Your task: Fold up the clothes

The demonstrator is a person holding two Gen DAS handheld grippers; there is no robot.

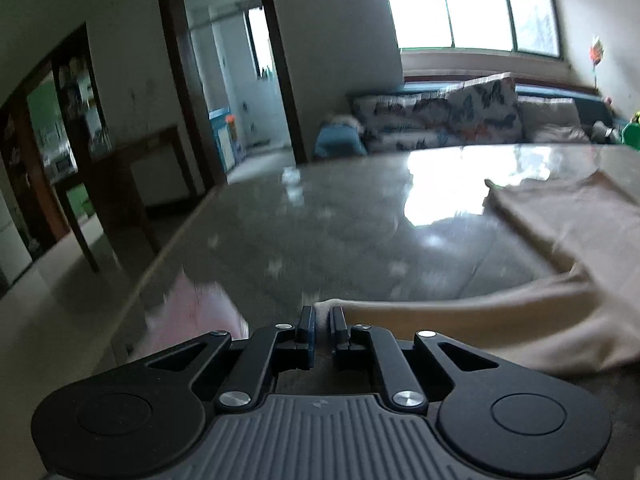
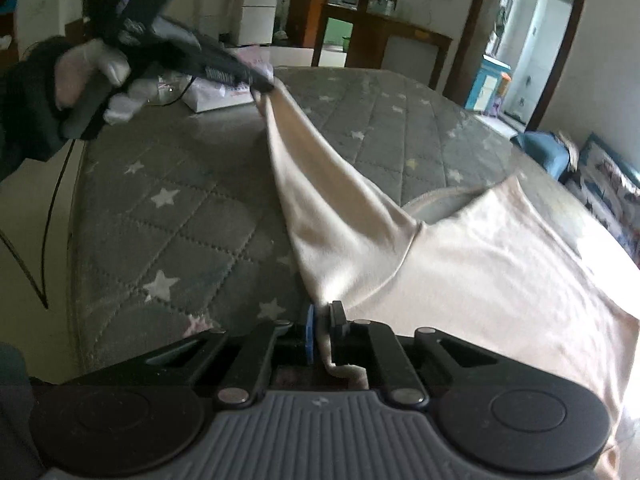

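A cream garment [image 2: 472, 264] lies spread over the right part of a grey star-patterned mattress [image 2: 180, 200]. Its sleeve [image 2: 320, 184] is pulled taut between both grippers. My right gripper [image 2: 323, 316] is shut on the near end of the sleeve, with cloth bunched between its pads. My left gripper [image 2: 266, 84] is shut on the sleeve's far tip, held in a gloved hand [image 2: 92, 76] above the mattress. In the left wrist view the left gripper [image 1: 323, 316] pinches the cream cuff, and the garment [image 1: 560, 240] runs off to the right.
A white packet [image 2: 216, 96] lies on the mattress's far left part, and something pink [image 1: 196, 312] shows by the left gripper. A black cable [image 2: 52, 208] hangs at the left edge. A patterned sofa [image 1: 440, 116], a wooden cabinet [image 2: 384, 40] and a doorway [image 1: 236, 92] stand beyond.
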